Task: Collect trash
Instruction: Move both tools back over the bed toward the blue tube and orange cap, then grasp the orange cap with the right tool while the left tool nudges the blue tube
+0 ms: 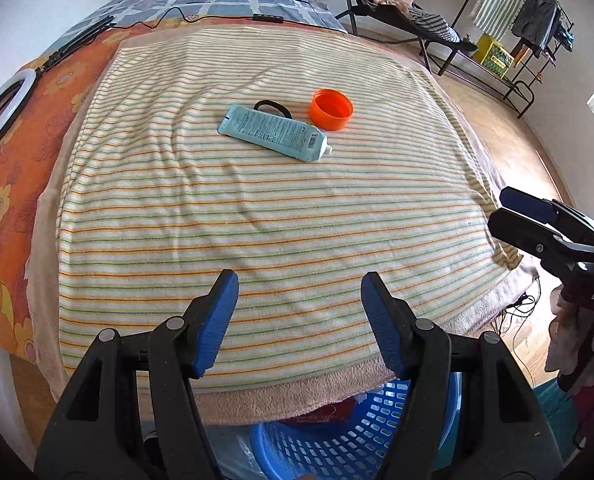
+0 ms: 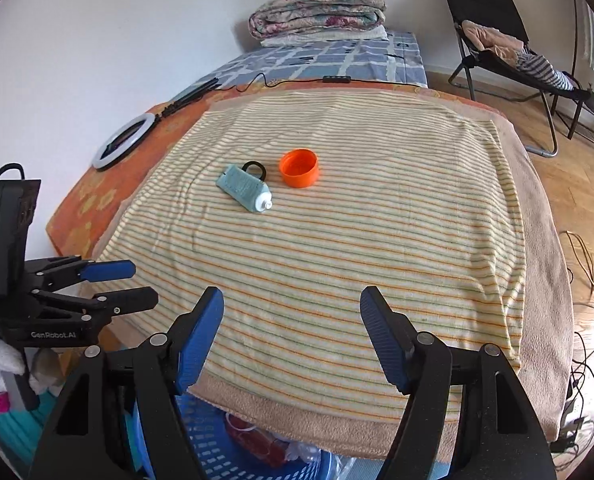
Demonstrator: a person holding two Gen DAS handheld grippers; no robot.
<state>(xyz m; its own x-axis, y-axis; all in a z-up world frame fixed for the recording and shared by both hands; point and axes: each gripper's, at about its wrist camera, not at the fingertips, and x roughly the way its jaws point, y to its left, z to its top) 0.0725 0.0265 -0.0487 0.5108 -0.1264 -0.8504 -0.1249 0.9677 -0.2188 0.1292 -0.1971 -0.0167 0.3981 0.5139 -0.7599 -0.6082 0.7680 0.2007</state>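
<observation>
Three bits of trash sit bunched at about 12 o'clock from you, mid-towel (image 1: 257, 220): a teal tube (image 1: 273, 132), a black hair tie (image 1: 273, 107) touching the tube's far edge, and an orange cap (image 1: 331, 109) just beside them at 1 o'clock. The blue basket (image 1: 361, 440) is at 6 o'clock, tucked under the near edge of the bed w/ stuff already in it. Risks, as I judge them: the towel is soft and rumpled, so if you come in steep the pads can snag terry instead of the item; the hair tie lies flat and half behind the tube, so it's easy to miss or drag; the open cap could tip or roll if pinched off-centre; and w/ the basket half hidden, a drop may land on the towel edge. Left gripper (image 1: 299, 280) has jaws spread, nothing between them, touching nothing. Right gripper (image 2: 291, 300) same: spread, empty, clear of the towel.
</observation>
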